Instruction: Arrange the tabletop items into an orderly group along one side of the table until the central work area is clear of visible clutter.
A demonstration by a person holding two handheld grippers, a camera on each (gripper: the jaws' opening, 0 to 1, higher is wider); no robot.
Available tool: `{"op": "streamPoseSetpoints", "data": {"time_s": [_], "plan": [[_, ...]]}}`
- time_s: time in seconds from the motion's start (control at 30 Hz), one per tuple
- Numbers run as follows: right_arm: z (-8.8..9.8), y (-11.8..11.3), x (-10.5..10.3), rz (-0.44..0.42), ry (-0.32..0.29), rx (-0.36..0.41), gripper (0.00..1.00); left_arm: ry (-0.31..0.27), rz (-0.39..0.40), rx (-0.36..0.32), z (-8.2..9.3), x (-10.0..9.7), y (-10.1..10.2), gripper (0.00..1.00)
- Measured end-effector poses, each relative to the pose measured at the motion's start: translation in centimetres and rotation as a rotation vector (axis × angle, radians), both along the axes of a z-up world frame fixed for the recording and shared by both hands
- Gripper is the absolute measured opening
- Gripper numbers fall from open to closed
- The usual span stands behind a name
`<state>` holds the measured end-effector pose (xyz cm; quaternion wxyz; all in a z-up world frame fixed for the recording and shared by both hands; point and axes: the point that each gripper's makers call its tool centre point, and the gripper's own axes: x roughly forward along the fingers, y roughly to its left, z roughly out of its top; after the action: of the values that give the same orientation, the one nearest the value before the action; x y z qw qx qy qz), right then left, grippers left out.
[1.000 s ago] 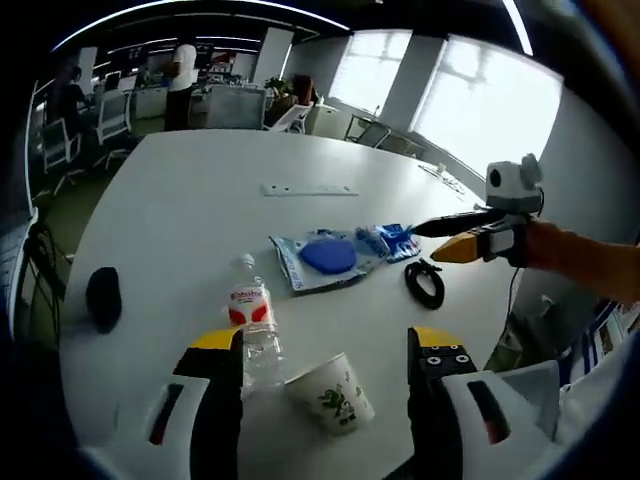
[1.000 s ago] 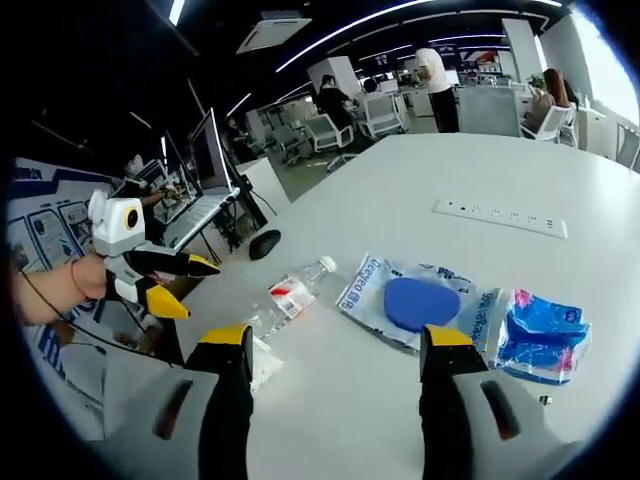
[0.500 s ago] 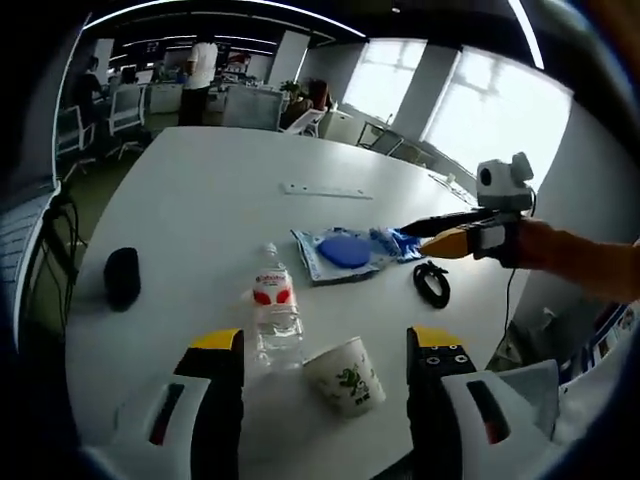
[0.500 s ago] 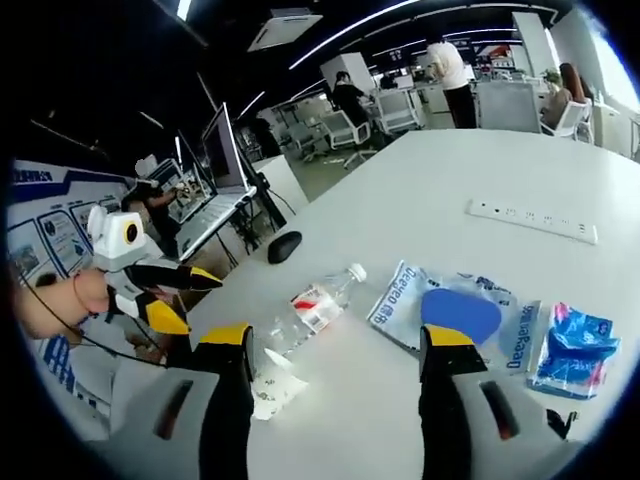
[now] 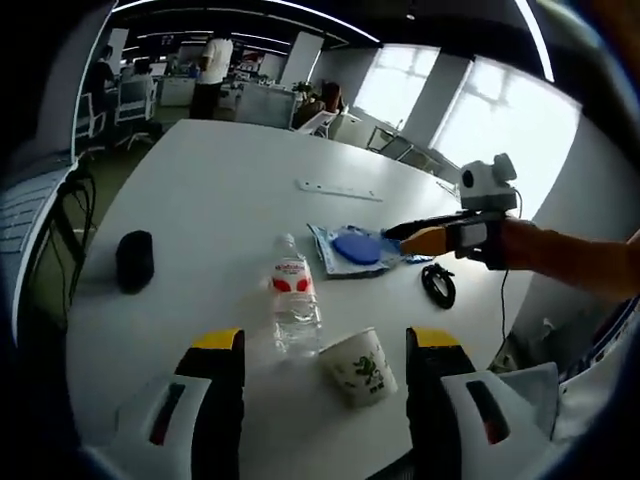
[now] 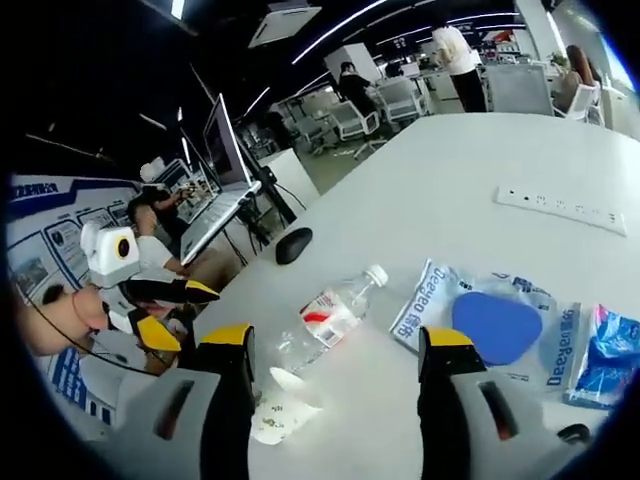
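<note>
Two grippers, left (image 5: 316,352) and right (image 6: 337,348), hang with jaws wide and empty over my surface (image 5: 220,200); bottle (image 5: 293,305) lies beside cup (image 5: 360,366).

Clear pkg (image 6: 505,322): blue "Deeyeo", both ends. Other labels unreadable.
</note>
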<state>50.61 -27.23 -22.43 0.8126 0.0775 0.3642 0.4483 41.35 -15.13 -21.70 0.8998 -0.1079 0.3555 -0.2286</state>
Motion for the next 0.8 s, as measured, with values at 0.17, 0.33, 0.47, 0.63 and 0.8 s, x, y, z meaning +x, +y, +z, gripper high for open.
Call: {"op": "streamPoseSetpoints", "data": {"time_s": [0.17,0.33,0.47,0.63,0.8], "plan": [[-0.5,1.4,0.5,0.002,0.035,0.032,0.65,0.013,0.009,-0.008,-0.6,-0.2,0.4,0.66],[-1.1,2.7,1.1,0.012,0.058,0.045,0.65,0.015,0.014,-0.023,-0.8,-0.4,0.5,0.65],[-1.8,4.0,1.5,0.018,0.080,0.052,0.64,0.022,0.015,-0.031,-1.2,-0.5,0.6,0.65],[-2.7,5.3,2.1,0.003,0.124,0.078,0.63,0.016,0.017,-0.038,-1.2,-0.3,1.0,0.64],[-3.4,6.5,2.8,0.003,0.140,0.076,0.62,0.008,0.022,-0.048,-1.1,0.0,1.3,0.64]]}}
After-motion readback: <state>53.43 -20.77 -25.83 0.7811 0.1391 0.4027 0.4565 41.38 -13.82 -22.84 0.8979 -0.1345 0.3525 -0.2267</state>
